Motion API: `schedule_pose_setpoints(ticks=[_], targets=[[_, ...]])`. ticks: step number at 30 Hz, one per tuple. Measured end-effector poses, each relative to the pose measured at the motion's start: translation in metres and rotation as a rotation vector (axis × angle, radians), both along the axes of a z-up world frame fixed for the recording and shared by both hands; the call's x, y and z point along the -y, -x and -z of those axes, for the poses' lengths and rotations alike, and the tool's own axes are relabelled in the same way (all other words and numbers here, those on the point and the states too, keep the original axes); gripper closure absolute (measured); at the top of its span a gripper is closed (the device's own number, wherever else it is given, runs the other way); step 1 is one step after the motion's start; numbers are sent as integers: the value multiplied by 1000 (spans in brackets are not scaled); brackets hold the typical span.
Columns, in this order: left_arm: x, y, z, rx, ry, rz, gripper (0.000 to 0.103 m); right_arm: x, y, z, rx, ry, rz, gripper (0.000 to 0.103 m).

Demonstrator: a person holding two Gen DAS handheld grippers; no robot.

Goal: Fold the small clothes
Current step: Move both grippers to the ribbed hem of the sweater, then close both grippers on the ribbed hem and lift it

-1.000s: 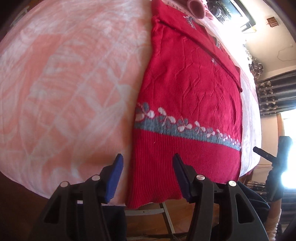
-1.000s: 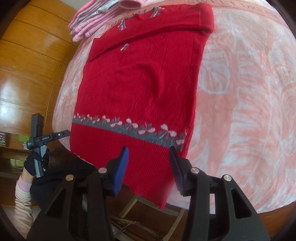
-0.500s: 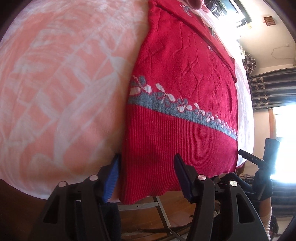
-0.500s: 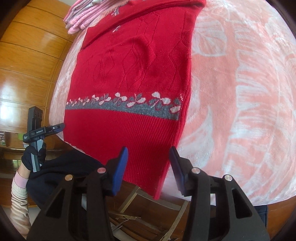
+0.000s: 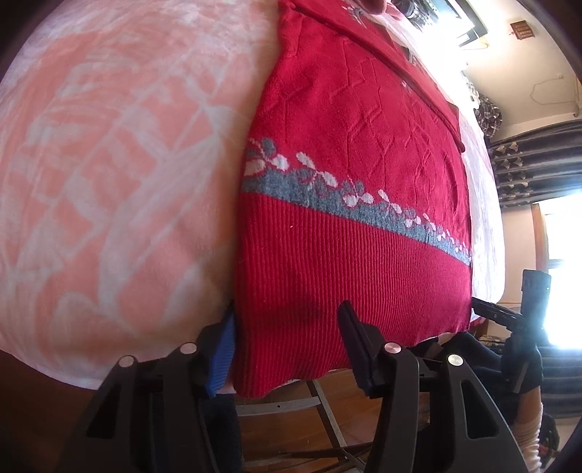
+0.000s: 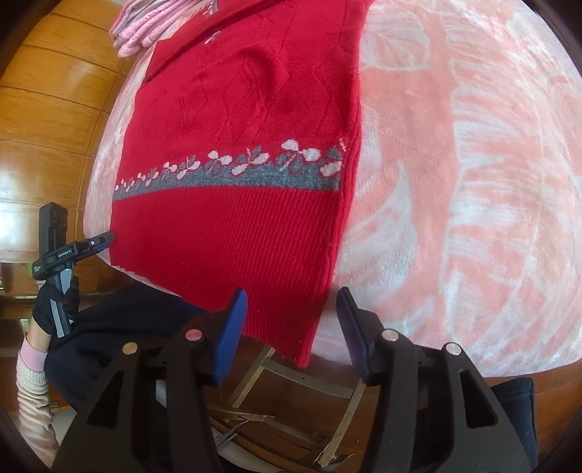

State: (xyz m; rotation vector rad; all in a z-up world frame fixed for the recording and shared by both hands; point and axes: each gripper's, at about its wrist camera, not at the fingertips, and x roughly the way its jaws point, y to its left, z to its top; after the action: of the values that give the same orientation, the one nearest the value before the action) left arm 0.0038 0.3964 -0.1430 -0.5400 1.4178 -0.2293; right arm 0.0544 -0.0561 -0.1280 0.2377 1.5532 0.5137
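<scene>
My left gripper (image 5: 287, 342) and right gripper (image 6: 291, 327) both gape wide with nothing held, each straddling a hem corner of the red knitted sweater with its grey floral band (image 5: 349, 203), which lies flat and overhangs the near edge. I should pinch both corners evenly, deep into the ribbing. Beneath lies a pink-and-white fleecy blanket (image 6: 454, 163); wooden panelling (image 6: 47, 120) stands behind.

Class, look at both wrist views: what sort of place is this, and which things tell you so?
Most likely a room in a home, not a lab. A red sweater lies on a pink blanket, folded pink clothes sit beyond it, wood panelling lines the wall, and curtains hang by a window.
</scene>
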Motion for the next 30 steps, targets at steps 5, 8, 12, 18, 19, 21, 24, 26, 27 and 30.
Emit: schedule_pose_setpoints(ticks=[5,8,12,18,19,21,24,26,27,30], targets=[[2,2,1,6,11,12,49,-4,6,12,-17,36,-34,53],[2,2,1,11,6,11,50,-11,8,12,16,57,-52,53],[-3,5,2,8,-5,-28,66,-11,10,13,43,66,-41,63],[-7,8,4,0,37,-65,82,-2,10,12,17,13,-15,83],[-7,9,5,2,42,-63,83,-2,11,12,14,9,-13,84],[-5,10,5,-3,65,-64,89,0,10,11,-2,-27,0,97],[-2,9,2,4,118,-74,94,4,6,2,-9,-97,24,98],[0,6,-8,38,154,-73,94,8,2,-10,11,-145,38,99],[0,5,-14,57,177,-76,94,8,-1,-16,22,-170,47,99],[0,-3,-34,120,233,-94,95,16,-10,-35,55,-237,85,100]])
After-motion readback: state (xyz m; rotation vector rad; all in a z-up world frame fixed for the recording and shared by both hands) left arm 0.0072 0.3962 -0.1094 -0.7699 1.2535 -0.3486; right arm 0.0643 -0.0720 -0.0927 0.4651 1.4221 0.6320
